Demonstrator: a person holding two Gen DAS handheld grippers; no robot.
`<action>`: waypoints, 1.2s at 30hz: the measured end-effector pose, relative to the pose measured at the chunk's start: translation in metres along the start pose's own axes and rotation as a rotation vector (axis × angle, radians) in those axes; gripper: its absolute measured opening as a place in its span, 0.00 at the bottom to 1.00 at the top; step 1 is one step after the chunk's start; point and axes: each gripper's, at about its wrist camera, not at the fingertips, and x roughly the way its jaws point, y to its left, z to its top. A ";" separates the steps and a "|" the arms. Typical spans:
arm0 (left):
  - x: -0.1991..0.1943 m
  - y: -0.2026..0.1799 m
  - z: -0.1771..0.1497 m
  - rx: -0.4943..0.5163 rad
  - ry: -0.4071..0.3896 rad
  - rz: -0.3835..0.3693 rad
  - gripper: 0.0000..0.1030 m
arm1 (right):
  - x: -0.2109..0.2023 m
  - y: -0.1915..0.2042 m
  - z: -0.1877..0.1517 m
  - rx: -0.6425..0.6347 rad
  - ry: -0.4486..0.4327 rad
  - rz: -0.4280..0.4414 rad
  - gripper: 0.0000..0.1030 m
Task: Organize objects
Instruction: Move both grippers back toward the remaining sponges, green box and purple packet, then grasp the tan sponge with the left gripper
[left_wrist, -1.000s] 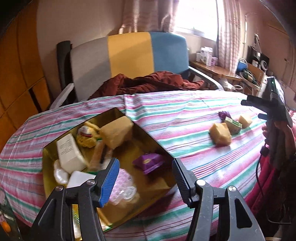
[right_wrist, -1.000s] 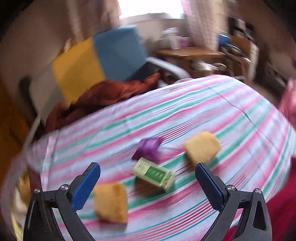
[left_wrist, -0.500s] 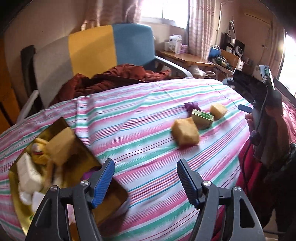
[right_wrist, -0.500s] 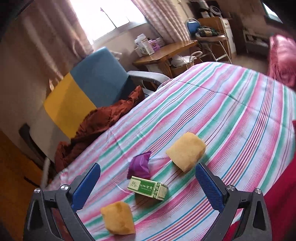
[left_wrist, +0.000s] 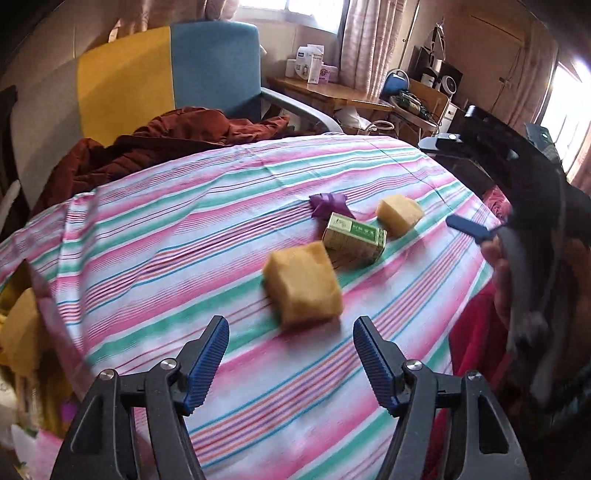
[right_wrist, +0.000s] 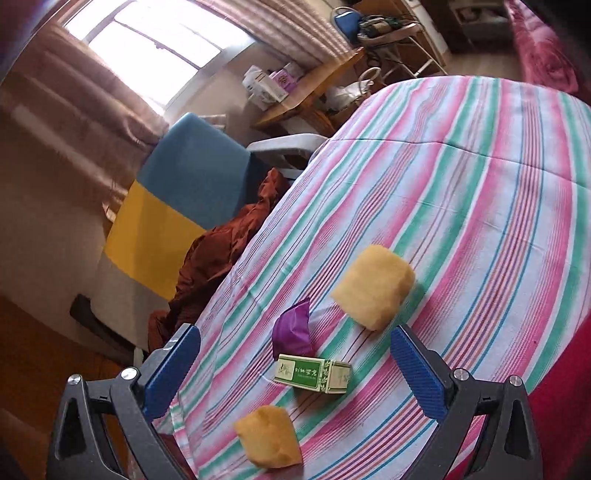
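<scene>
Bright sun is coming in through the window (right_wrist: 155, 40) and washing it out to white. The cloth (left_wrist: 221, 229) is looking well lit, and the sponge (left_wrist: 303, 286) is casting a small soft shadow. The hand (left_wrist: 517, 280) at the right is looking smeared and blurry. Edges are bending round and going dark in the corners.

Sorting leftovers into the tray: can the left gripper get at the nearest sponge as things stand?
Probably yes. The left gripper is open and empty, the sponge lies just ahead of its fingers, and only bare tablecloth lies between. The green box sits behind it.
</scene>
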 end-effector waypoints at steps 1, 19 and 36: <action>0.007 -0.001 0.004 -0.008 0.009 -0.008 0.77 | 0.001 -0.001 0.000 -0.001 0.007 0.004 1.00; 0.108 -0.001 0.032 -0.064 0.174 0.073 0.80 | 0.016 0.005 -0.007 -0.063 0.098 0.004 1.00; 0.088 0.017 0.014 -0.080 0.120 -0.001 0.57 | 0.033 0.001 -0.011 -0.086 0.171 -0.108 1.00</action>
